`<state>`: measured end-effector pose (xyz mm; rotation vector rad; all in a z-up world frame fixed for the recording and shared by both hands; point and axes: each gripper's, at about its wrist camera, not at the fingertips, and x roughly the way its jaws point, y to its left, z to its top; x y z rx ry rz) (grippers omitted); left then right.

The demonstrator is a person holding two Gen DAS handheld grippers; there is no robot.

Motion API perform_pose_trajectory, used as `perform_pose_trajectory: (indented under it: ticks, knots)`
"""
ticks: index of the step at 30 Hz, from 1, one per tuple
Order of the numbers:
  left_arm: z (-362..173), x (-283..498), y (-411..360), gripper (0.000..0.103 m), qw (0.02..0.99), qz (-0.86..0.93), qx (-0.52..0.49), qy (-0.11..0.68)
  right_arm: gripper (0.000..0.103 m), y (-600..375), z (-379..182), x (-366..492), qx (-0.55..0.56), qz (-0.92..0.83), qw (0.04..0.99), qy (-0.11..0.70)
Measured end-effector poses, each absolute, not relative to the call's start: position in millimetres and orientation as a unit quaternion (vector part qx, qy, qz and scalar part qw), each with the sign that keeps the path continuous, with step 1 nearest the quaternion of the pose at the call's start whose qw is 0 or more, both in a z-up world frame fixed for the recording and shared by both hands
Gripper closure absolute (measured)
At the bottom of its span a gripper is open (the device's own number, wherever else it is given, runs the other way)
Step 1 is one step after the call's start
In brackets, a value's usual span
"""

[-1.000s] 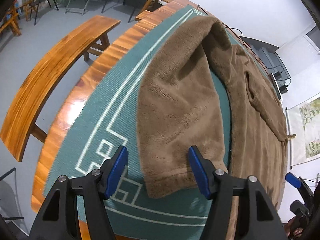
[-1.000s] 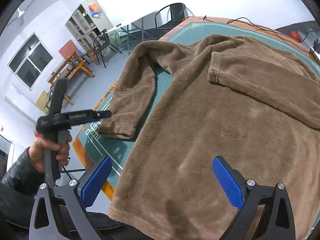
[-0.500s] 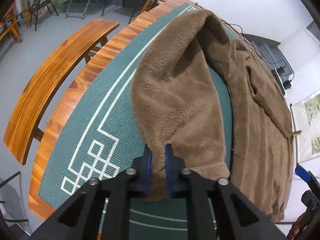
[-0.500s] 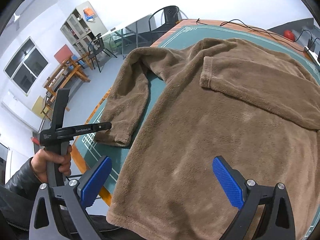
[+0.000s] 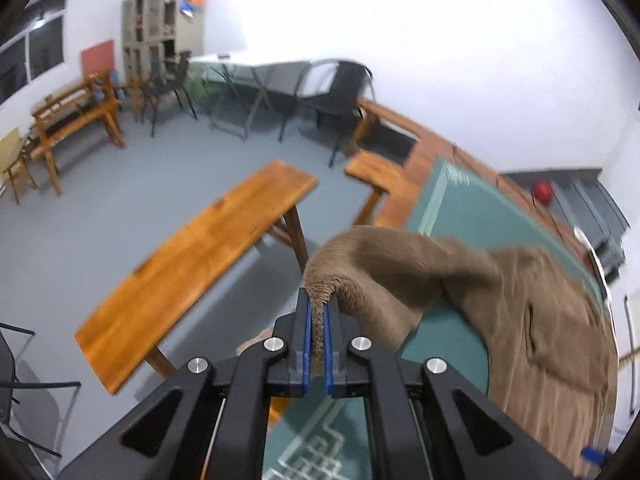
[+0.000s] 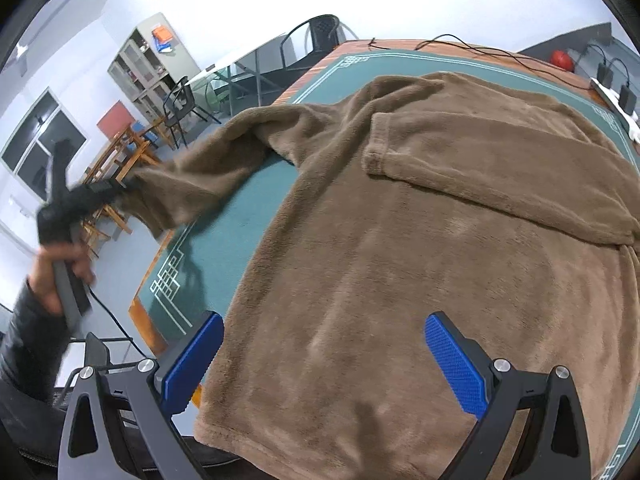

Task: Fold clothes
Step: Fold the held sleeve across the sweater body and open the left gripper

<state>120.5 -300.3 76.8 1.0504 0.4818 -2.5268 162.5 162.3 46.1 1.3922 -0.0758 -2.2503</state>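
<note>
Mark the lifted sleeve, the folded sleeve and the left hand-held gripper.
lifted sleeve (image 6: 200, 176), right wrist view, mid-length of the raised sleeve.
folded sleeve (image 6: 500, 184), right wrist view, middle of its top face.
left hand-held gripper (image 5: 318, 320), left wrist view, between its fingertips.

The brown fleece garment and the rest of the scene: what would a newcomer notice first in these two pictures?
The big brown fleece garment spread over the green table mat catches the eye first. Next, the left tongs are shut on the cuff of its sleeve, lifting it off the mat at the table's left edge. The right tongs hang open above the hem.
</note>
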Motion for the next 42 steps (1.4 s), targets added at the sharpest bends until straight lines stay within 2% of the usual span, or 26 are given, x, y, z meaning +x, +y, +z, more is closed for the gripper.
perform_pose_trajectory:
  ticks: [6,17,23,29,33,35,37,39,42]
  knots:
    - [123.3,115.2,-309.2,0.098,0.166,-0.905,0.342,0.190,0.001,182.6,46.6,161.6,0.509,-0.826,0.237,-0.039]
    - [182.5,90.0,-196.8,0.098,0.016,-0.918,0.340,0.203,0.001,235.3,43.6,155.7,0.504,-0.832,0.221,-0.073]
    - [179.5,65.0,-81.4,0.097,-0.094,-0.902,0.378,0.187,0.001,274.8,39.7,152.4,0.503,-0.835,0.204,-0.089]
    - [145.9,38.3,32.8,0.097,-0.175,-0.867,0.440,0.154,0.001,317.0,34.8,149.2,0.503,-0.837,0.186,-0.103]
    - [127.5,40.5,91.6,0.093,-0.220,-0.844,0.472,0.127,0.001,341.3,30.7,147.7,0.505,-0.837,0.179,-0.109]
    - [118.3,41.6,121.1,0.089,-0.242,-0.832,0.487,0.113,0.001,351.2,28.2,147.1,0.506,-0.836,0.180,-0.111]
    - [118.0,44.1,130.2,0.066,-0.246,-0.832,0.486,0.112,0.001,358.2,26.8,146.0,0.506,-0.835,0.184,-0.111]
    - [123.4,45.9,118.2,0.053,-0.231,-0.840,0.476,0.125,0.001,363.6,25.1,144.1,0.506,-0.834,0.190,-0.113]
    - [127.4,49.6,88.7,0.048,-0.183,-0.854,0.466,0.139,0.001,367.1,21.0,140.1,0.508,-0.829,0.199,-0.119]
